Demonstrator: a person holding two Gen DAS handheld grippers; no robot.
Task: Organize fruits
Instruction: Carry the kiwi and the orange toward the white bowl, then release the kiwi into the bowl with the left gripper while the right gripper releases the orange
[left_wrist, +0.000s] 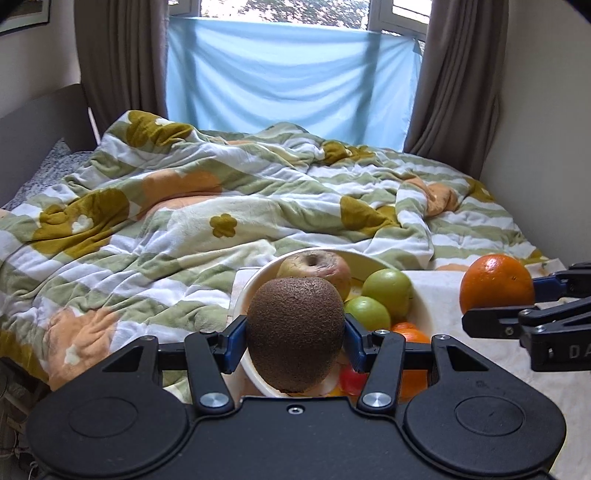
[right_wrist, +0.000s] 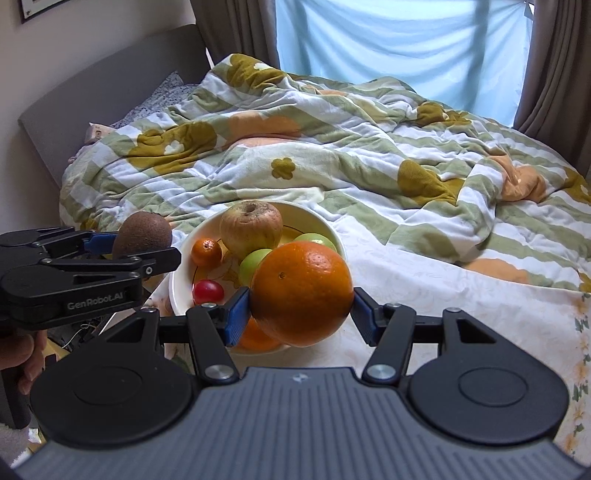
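A kiwi (left_wrist: 294, 334) is held in the left gripper (left_wrist: 295, 343) directly above the near rim of the fruit bowl (right_wrist: 314, 218); an orange (right_wrist: 302, 293) is clamped in the right gripper (right_wrist: 301, 314) beside it, over the bowl's right edge.

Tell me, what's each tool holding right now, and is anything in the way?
Left tool clamps kiwi. Right tool clamps orange. Both above the fruit bowl. Nothing in the way.
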